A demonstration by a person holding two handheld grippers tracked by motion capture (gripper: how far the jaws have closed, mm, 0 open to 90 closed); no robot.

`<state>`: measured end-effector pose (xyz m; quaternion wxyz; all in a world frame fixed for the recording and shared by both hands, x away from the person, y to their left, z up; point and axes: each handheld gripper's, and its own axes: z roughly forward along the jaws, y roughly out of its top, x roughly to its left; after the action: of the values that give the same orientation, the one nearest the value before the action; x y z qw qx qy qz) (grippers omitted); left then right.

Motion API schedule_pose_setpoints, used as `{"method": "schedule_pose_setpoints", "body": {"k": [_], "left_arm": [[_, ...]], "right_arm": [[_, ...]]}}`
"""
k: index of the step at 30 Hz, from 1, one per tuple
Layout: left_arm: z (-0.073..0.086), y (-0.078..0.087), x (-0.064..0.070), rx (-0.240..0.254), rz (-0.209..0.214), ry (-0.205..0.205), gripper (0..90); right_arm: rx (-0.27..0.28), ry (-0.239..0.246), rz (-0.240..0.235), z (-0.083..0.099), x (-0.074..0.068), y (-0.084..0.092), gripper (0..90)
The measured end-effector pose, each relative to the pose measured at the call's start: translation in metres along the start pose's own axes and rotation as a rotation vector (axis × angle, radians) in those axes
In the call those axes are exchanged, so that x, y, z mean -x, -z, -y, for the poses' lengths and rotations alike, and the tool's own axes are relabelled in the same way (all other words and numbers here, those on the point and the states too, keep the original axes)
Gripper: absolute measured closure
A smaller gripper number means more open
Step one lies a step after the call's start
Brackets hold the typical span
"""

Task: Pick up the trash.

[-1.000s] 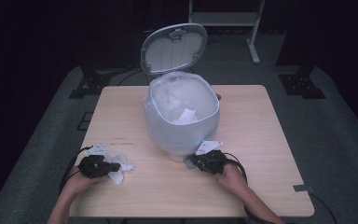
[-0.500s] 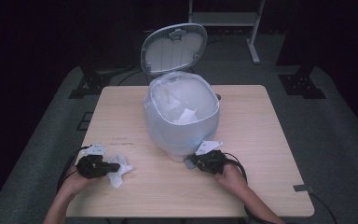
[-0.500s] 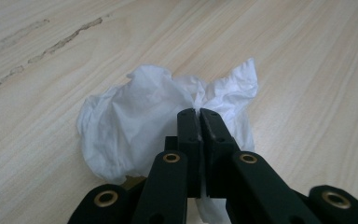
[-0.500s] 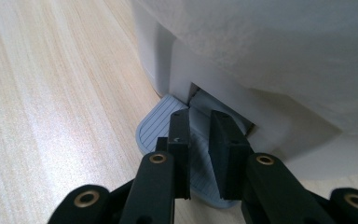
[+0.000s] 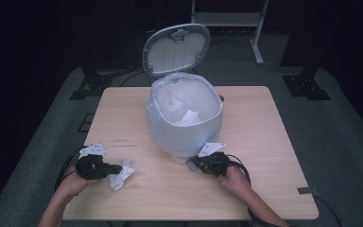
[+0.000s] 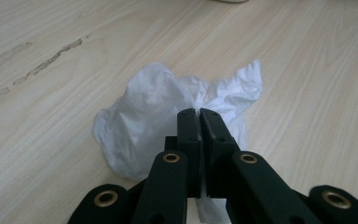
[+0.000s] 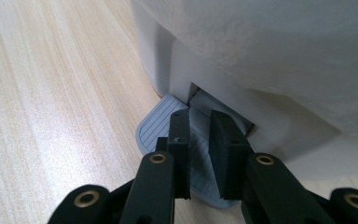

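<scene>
Left gripper view: our left gripper [image 6: 199, 112] pinches the crumpled tissue [image 6: 168, 116]; right gripper [image 7: 199, 122], nearly closed and empty, presses the bin [image 5: 184, 118] pedal [image 7: 165, 126]. We lift high over the rim.

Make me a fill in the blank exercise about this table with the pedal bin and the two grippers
1. The left gripper is shut on a crumpled white ____.
2. The right gripper presses on the bin's grey ____.
3. The lid of the pedal bin stands ____.
4. The bin is lined with a white plastic ____.

Missing words: tissue; pedal; open; bag
</scene>
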<state>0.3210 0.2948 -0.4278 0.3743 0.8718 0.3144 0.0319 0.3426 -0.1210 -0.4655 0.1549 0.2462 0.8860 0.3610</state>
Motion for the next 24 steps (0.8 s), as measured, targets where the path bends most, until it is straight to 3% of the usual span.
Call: {"method": "schedule_pose_setpoints", "body": {"k": [24], "left_arm": [[-0.017, 0.023, 0.006, 0.027, 0.007, 0.001, 87.6]], "right_arm": [[-0.003, 0.001, -0.005, 0.0, 0.001, 0.0, 77.9]]}}
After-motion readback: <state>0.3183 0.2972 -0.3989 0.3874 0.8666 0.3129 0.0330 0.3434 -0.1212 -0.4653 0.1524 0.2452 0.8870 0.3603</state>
